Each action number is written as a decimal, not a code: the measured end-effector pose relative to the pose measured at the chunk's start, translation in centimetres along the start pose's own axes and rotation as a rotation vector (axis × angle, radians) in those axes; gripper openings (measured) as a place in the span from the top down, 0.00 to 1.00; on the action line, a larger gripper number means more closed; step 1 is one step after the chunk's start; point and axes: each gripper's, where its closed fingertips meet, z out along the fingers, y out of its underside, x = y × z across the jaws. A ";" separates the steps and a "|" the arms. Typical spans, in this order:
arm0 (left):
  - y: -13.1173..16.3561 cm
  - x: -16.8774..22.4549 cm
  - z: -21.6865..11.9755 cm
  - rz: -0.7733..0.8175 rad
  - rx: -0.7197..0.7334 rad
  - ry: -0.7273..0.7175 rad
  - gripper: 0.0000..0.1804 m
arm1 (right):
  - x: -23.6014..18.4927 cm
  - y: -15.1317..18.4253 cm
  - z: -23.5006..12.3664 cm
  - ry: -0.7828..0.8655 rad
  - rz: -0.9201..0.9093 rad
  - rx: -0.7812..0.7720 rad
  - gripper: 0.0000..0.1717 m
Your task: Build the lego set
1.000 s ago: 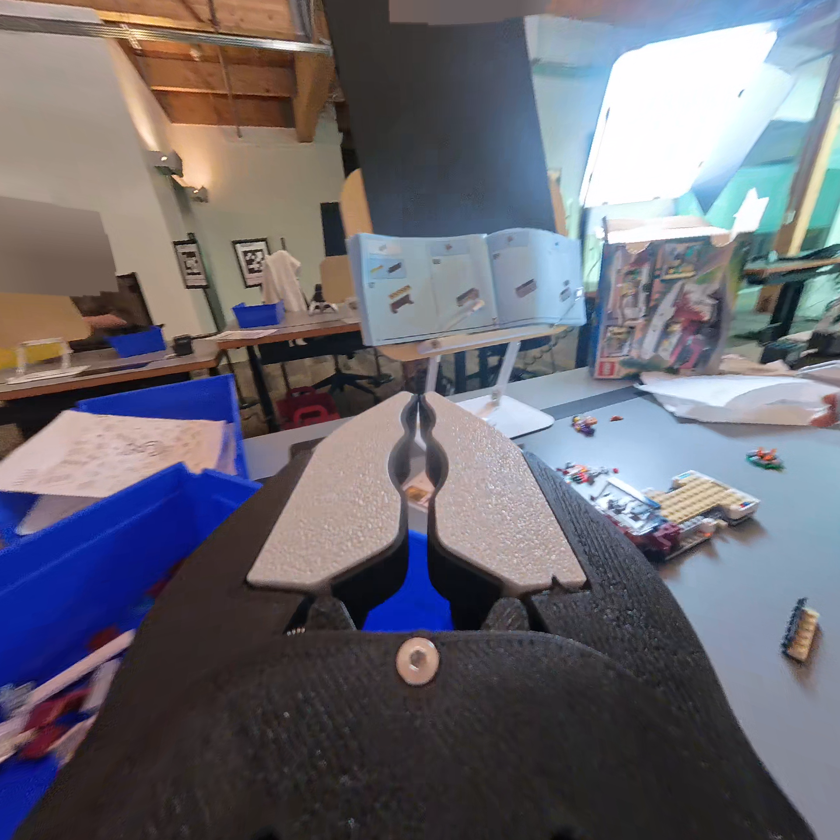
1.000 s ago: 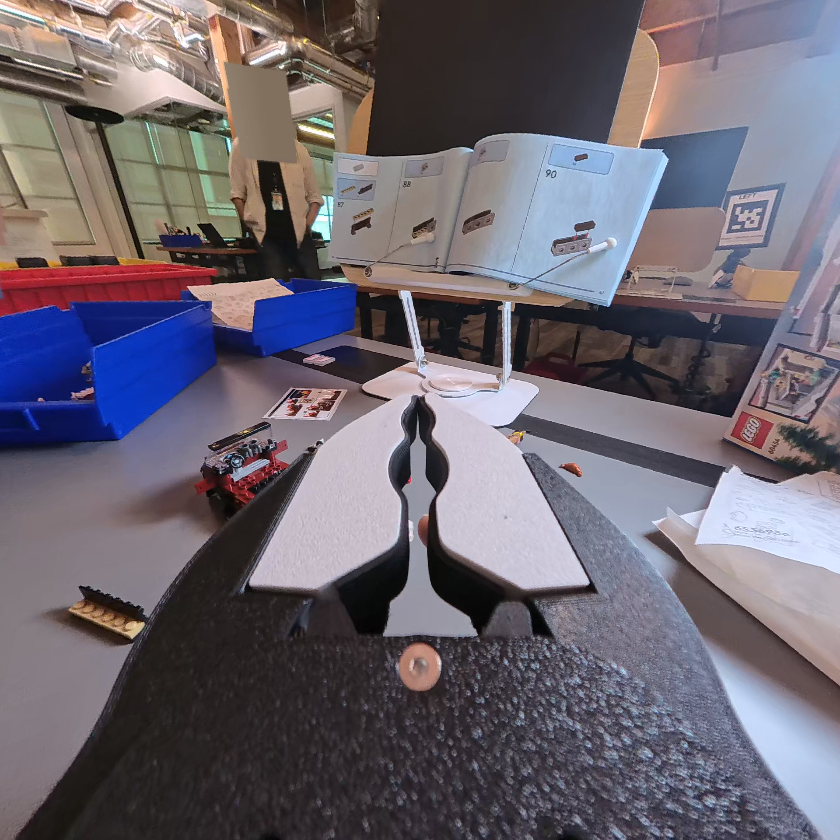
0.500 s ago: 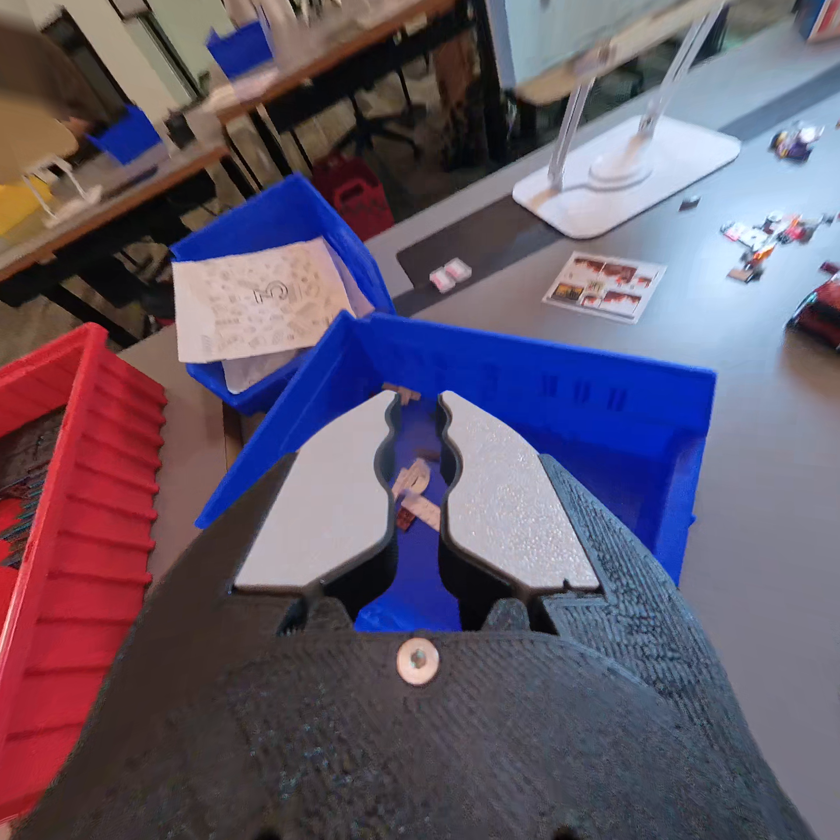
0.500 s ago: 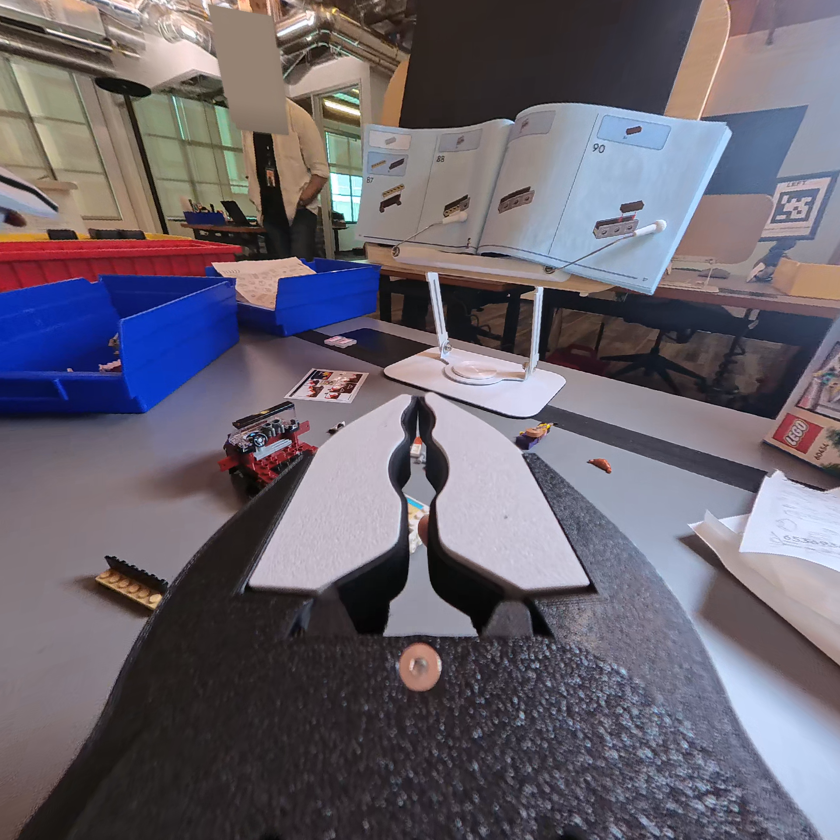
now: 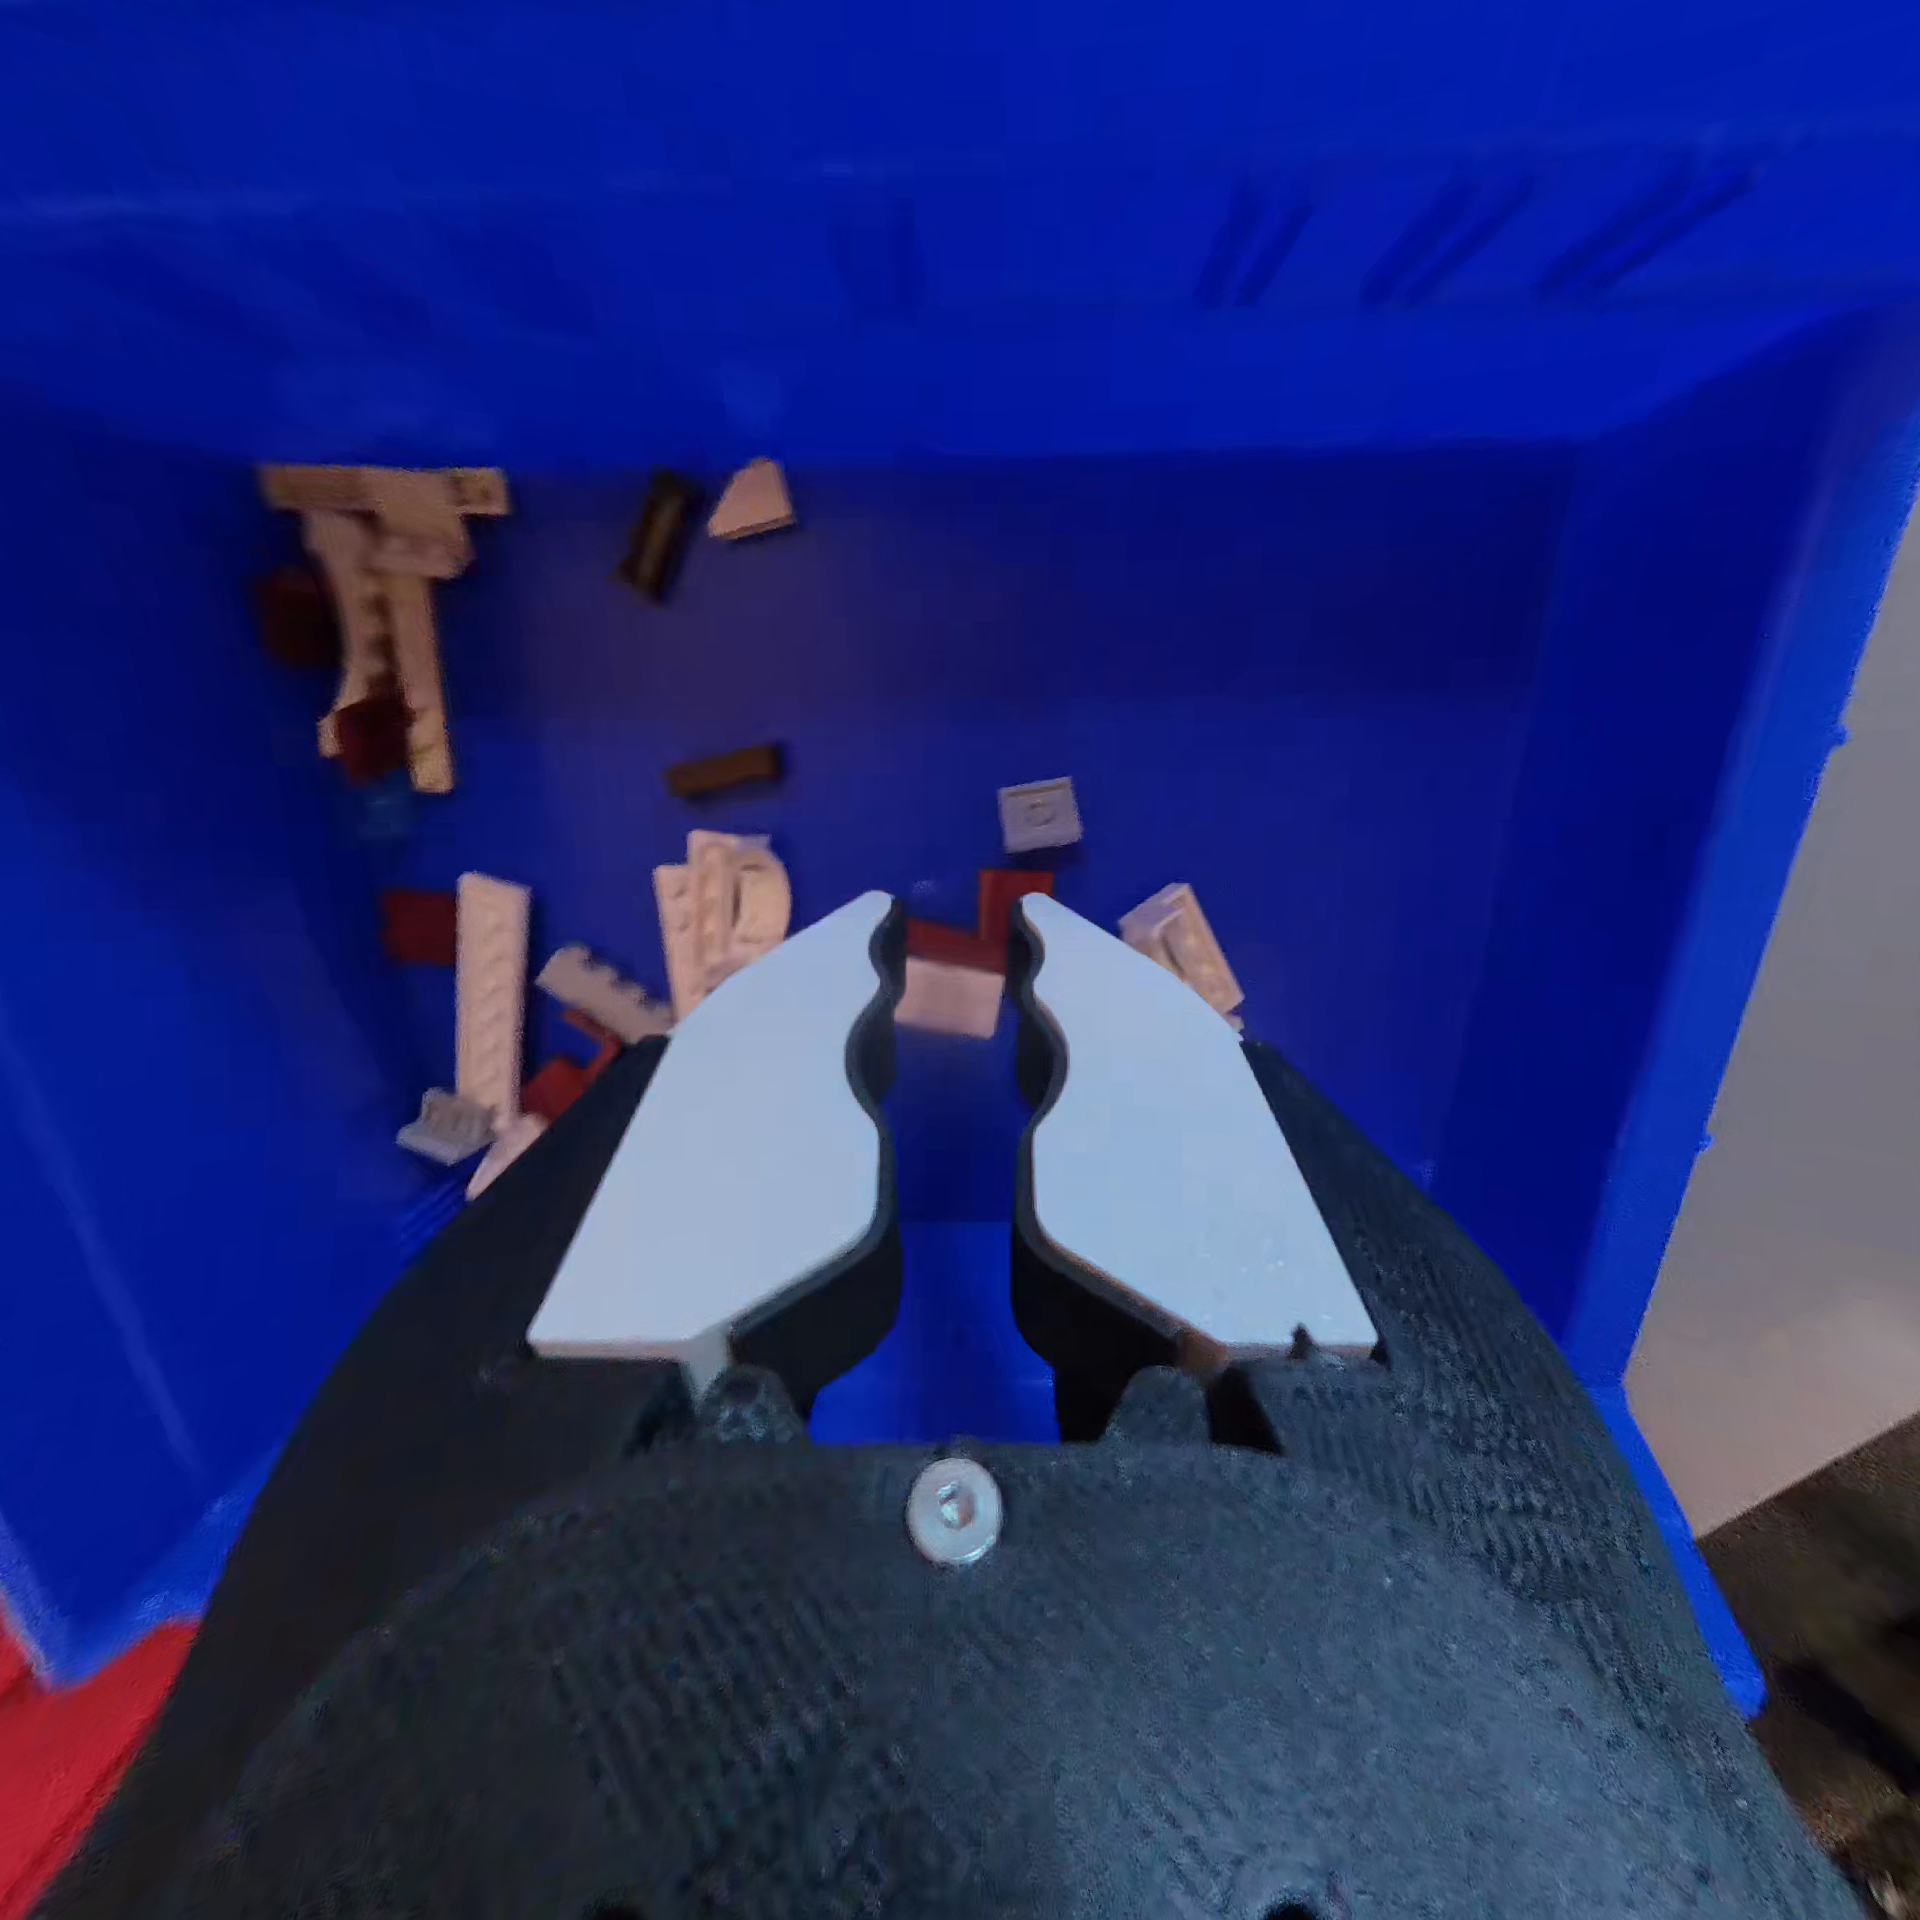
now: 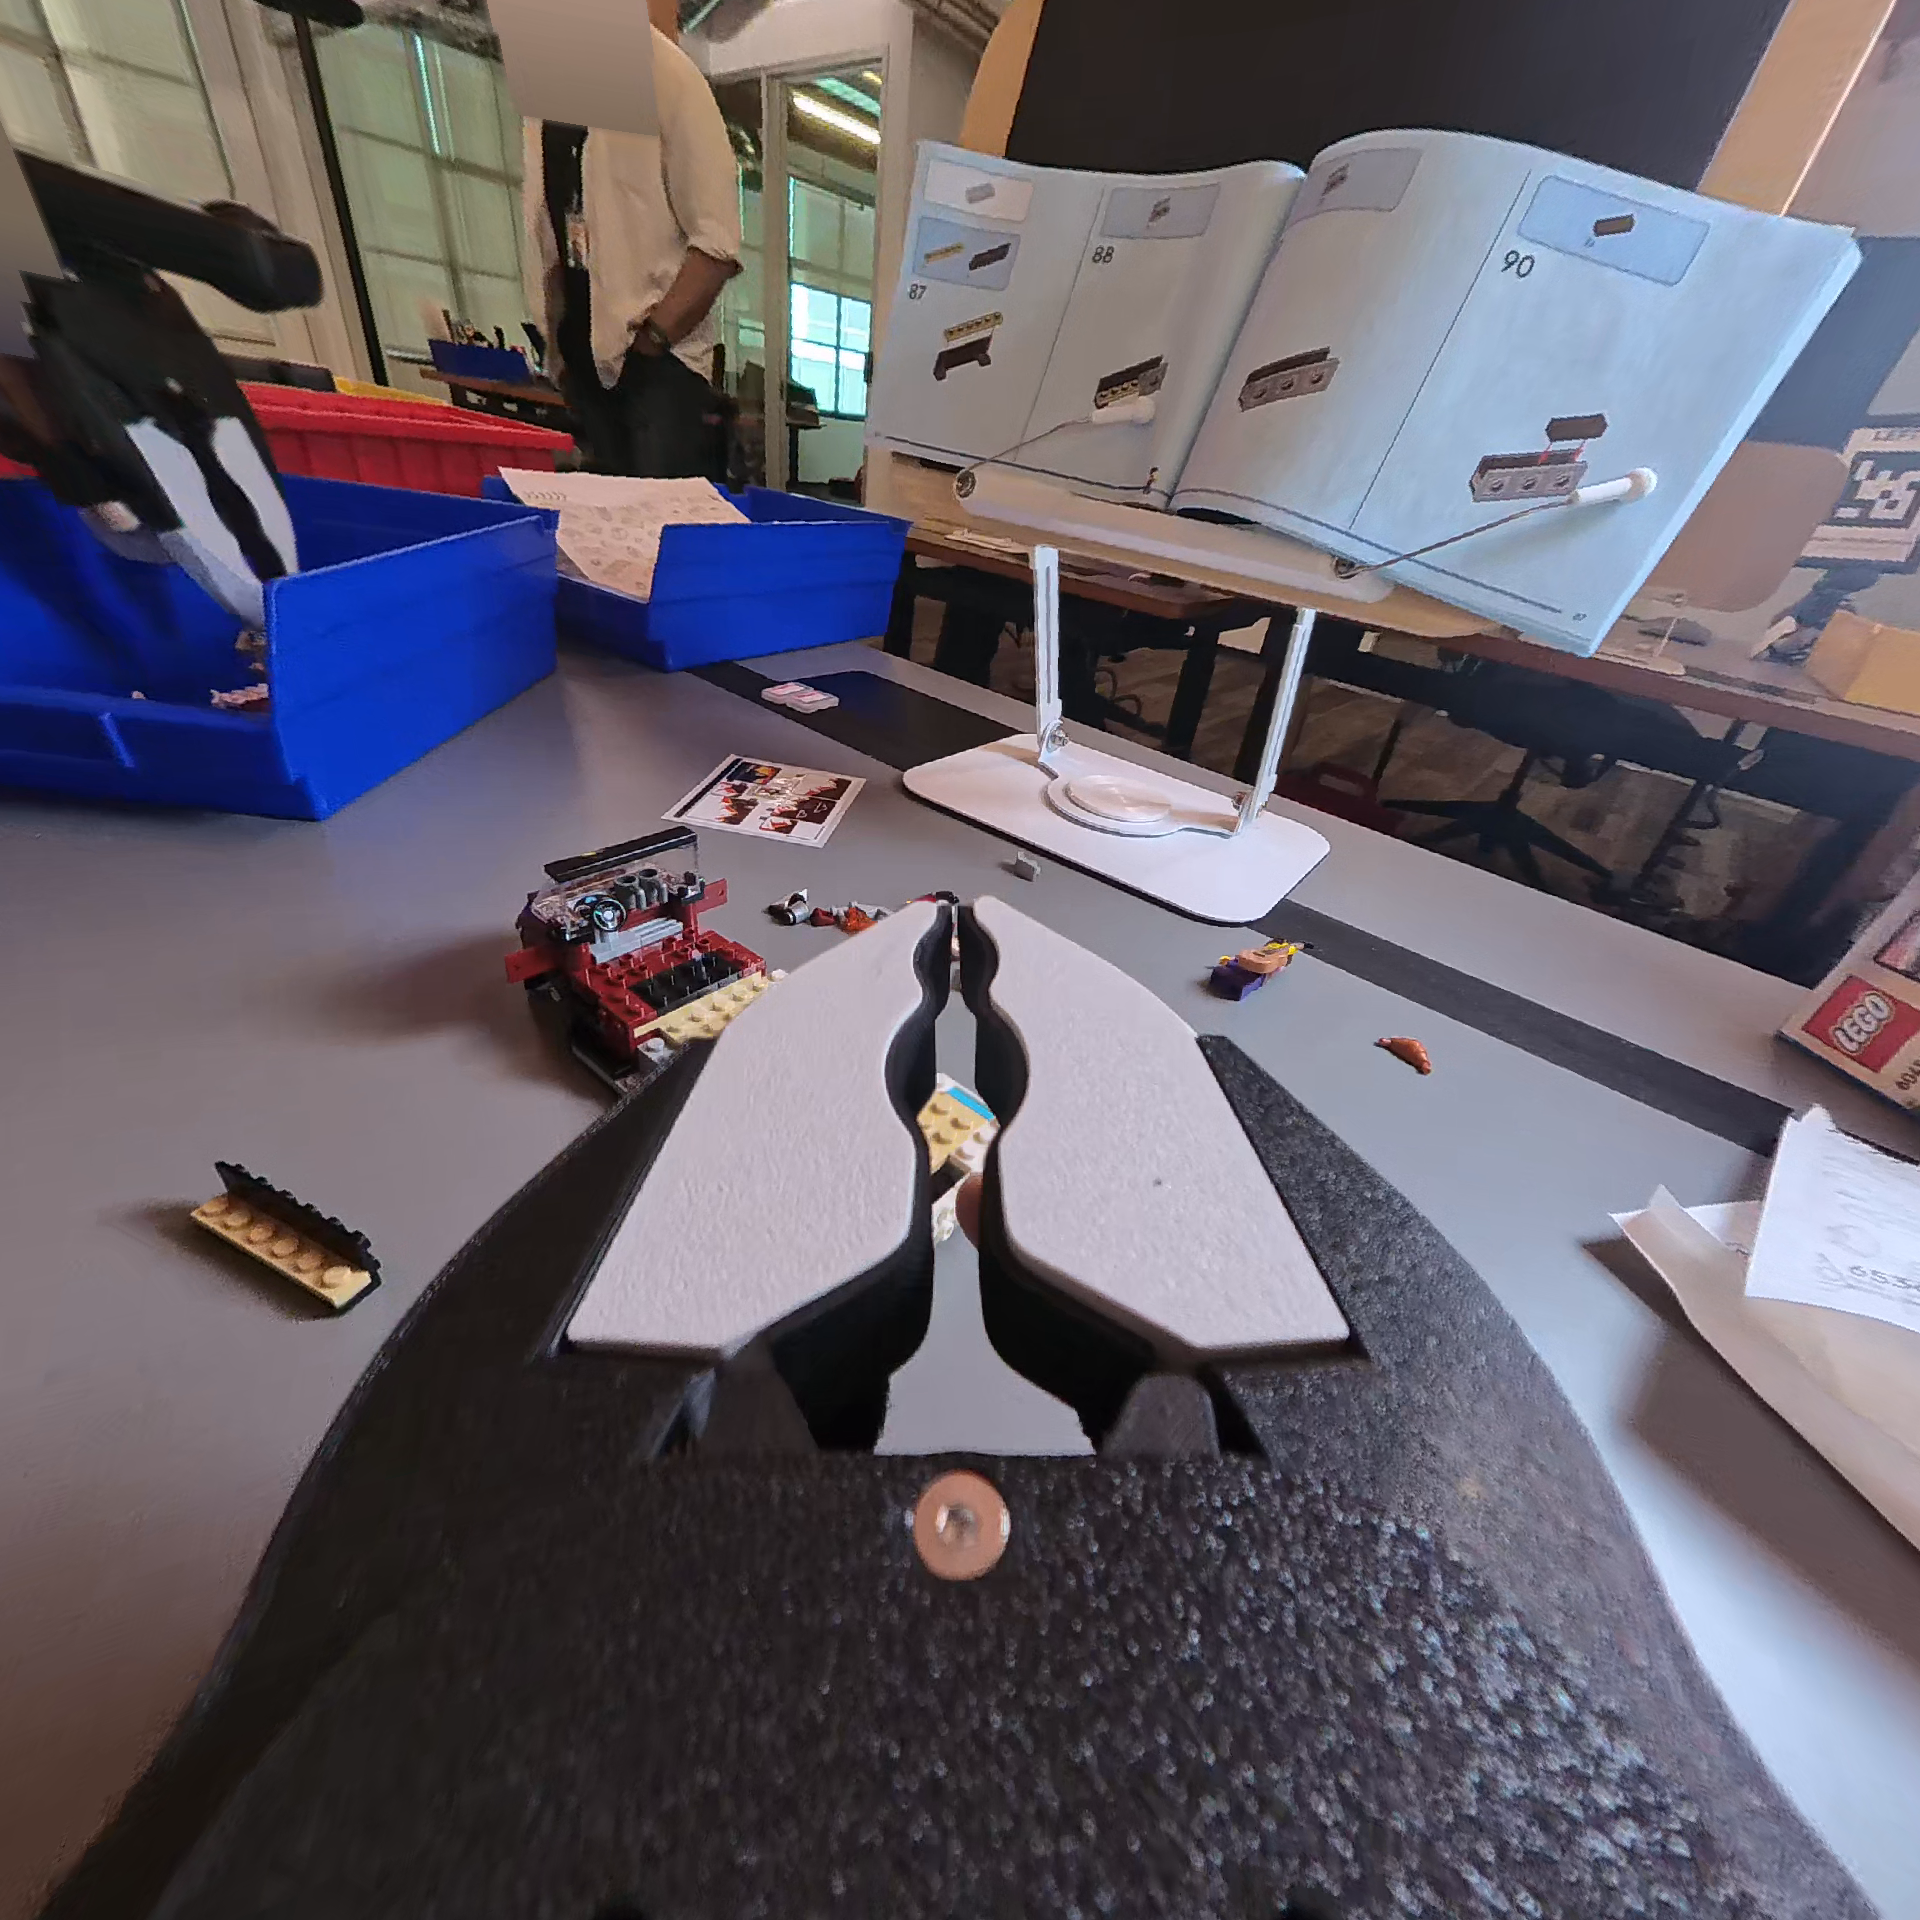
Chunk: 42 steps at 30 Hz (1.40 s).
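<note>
My left gripper (image 5: 956,914) is open and reaches down inside a blue bin (image 5: 1039,260). Its tips hover over loose bricks on the bin floor. A red L-shaped piece (image 5: 966,940) and a pale square tile (image 5: 945,997) show in the gap between the fingers, and the pads do not press on them. The right wrist view shows this gripper (image 6: 244,603) dipping into the same bin (image 6: 395,665). My right gripper (image 6: 957,914) is shut, with nothing seen at its tips. It is above the grey table, just right of a dark red brick car (image 6: 634,966).
An open instruction book (image 6: 1351,343) sits on a white stand (image 6: 1122,821). A tan and black plate (image 6: 286,1236), a leaflet (image 6: 764,795), small loose pieces and a purple figure (image 6: 1252,966) lie on the table. Papers (image 6: 1818,1278) are at the right. A second blue bin (image 6: 748,592), a red bin (image 6: 416,442) and a person (image 6: 634,260) are behind. My right tips are roughly 15 cm from the dark red brick car (image 6: 634,966).
My left gripper has swung left and down into the blue bin, and its jaws have gone from shut to open. My right gripper stays shut and has drifted a little over the table.
</note>
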 end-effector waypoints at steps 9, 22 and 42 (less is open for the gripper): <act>0.1 1.9 3.6 0.045 -0.157 0.075 0.90 | -0.3 0.5 0.2 -0.020 -0.019 -0.020 0.99; -8.9 9.8 -7.1 0.063 0.504 0.078 0.90 | -1.8 0.3 0.1 -0.073 -0.083 -0.021 0.99; -24.2 29.9 -3.8 -0.448 1.104 1.037 0.91 | -11.2 -1.3 0.0 -0.363 -0.191 0.030 0.93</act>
